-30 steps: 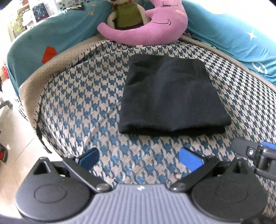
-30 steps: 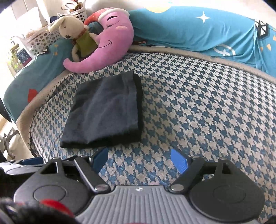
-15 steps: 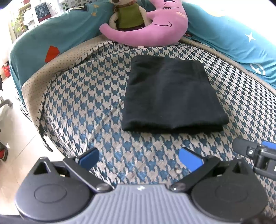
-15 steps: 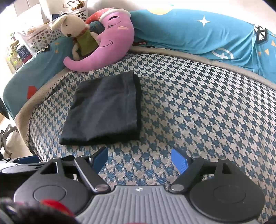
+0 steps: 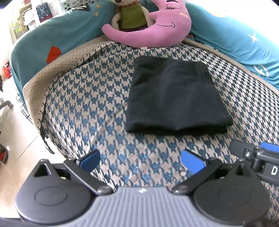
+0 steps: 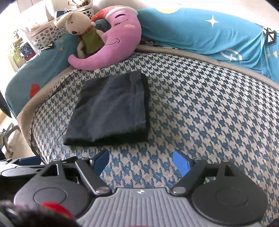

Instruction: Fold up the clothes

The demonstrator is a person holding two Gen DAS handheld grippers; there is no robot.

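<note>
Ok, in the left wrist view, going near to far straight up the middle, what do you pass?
Left gripper, open → bare houndstooth cover → folded black garment → pink moon plush, with the plush rabbit leaning on it.

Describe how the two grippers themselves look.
The left gripper and right gripper match: two blue finger pads on black angled link arms with silver pivot screws, round black discs either side, and a ribbed grey body with a small white mark. In the left view, the right gripper's side shows a white letter D. Something red and dark fuzz edge the right view.
</note>
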